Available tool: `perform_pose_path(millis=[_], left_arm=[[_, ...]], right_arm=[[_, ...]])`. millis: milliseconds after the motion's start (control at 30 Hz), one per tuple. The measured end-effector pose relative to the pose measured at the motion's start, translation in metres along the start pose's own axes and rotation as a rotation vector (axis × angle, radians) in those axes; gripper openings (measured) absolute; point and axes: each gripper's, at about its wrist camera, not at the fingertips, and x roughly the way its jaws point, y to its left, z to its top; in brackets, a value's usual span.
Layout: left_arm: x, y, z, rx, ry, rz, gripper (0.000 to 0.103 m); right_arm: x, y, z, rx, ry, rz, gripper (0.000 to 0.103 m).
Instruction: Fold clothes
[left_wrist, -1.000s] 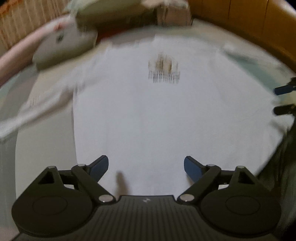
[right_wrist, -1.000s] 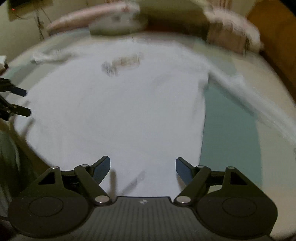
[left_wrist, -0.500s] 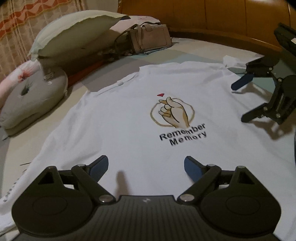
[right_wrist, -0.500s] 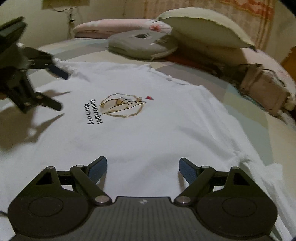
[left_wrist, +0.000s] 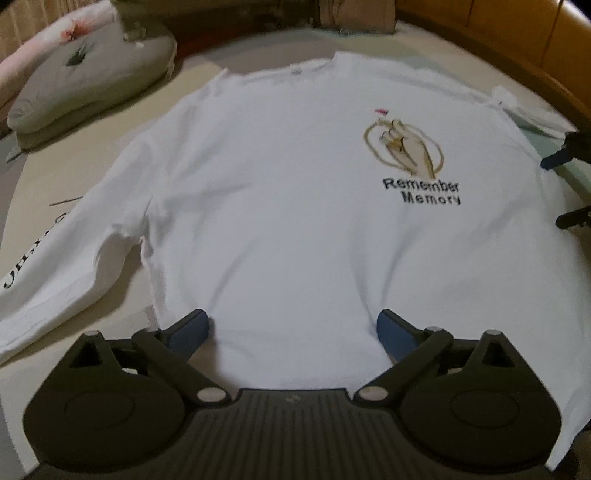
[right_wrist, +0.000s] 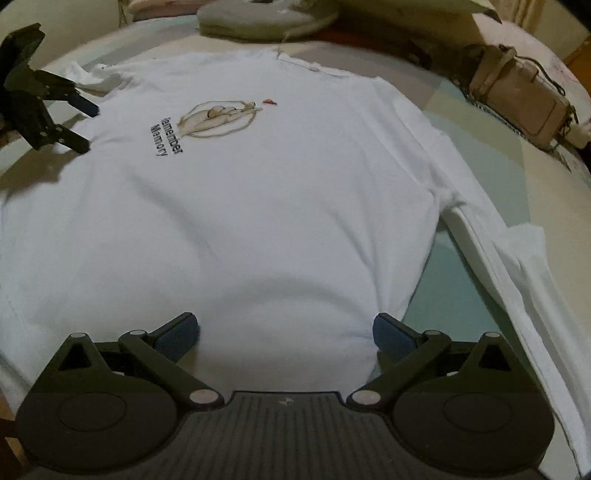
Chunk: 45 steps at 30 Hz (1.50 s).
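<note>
White long-sleeved printed cotton shirt (left_wrist: 295, 192) spread flat on the bed (left_wrist: 110, 332).
Left gripper (left_wrist: 293, 328) and right gripper (right_wrist: 284, 330) hover gaping, empty, at the hem, likely for grasping.

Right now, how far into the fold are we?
Done: the white shirt lies spread flat, print side up, on the bed, both sleeves out to the sides. In hand: nothing. The left gripper and right gripper are open over the shirt, with no cloth between the fingers. Left: every fold; no sleeve or side has been turned in yet.
</note>
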Motion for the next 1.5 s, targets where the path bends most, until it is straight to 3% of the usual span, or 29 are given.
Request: perform_pose_path(millis=[133,167,233,333,400,533,667,833,900,1000,1133,1267,1367,1500], left_arm=[[-0.004,-0.020,0.010,0.057,-0.004,-0.013,0.093],[-0.006,-0.026,0.012,0.072,-0.005,-0.016,0.093],[-0.008,-0.036,0.017,0.100,-0.007,-0.023,0.094],[-0.011,-0.051,0.024,0.143,-0.011,-0.032,0.095],[-0.015,-0.050,0.003,0.107,0.016,-0.029,0.094],[-0.024,-0.048,-0.038,0.035,0.069,-0.023,0.097],[-0.045,-0.039,-0.076,-0.064,0.130,-0.027,0.101],[-0.062,-0.030,-0.081,-0.016,0.213,-0.082,0.098],[-0.066,-0.021,-0.065,0.024,0.152,-0.141,0.097],[-0.060,-0.005,-0.030,0.132,0.000,-0.142,0.097],[-0.036,0.004,-0.022,0.155,-0.027,-0.152,0.097],[-0.013,0.014,-0.015,0.178,-0.052,-0.163,0.098],[0.005,0.021,-0.010,0.196,-0.071,-0.170,0.099],[-0.004,0.027,-0.022,0.149,-0.034,-0.142,0.100]], right_arm=[[-0.002,0.010,0.026,0.014,0.112,-0.047,0.099],[-0.006,0.013,0.033,0.033,0.109,-0.033,0.099],[-0.015,0.027,0.045,0.059,0.019,0.027,0.101],[0.000,0.054,0.050,0.020,0.007,0.049,0.102],[0.014,0.064,0.041,0.001,0.038,0.049,0.102],[0.001,0.055,0.002,0.008,-0.051,0.053,0.103],[-0.011,0.050,-0.019,0.010,-0.079,0.046,0.103],[-0.012,0.058,-0.018,0.054,-0.044,-0.006,0.103],[-0.012,0.061,-0.011,0.063,0.000,-0.027,0.103],[-0.016,0.068,0.010,0.081,0.076,-0.060,0.103],[-0.012,0.078,0.053,0.049,-0.077,-0.075,0.103],[0.029,0.076,0.091,0.080,-0.169,-0.061,0.103],[0.054,0.071,0.089,0.155,-0.177,-0.077,0.103],[0.040,0.074,0.046,0.161,-0.220,-0.110,0.103]])
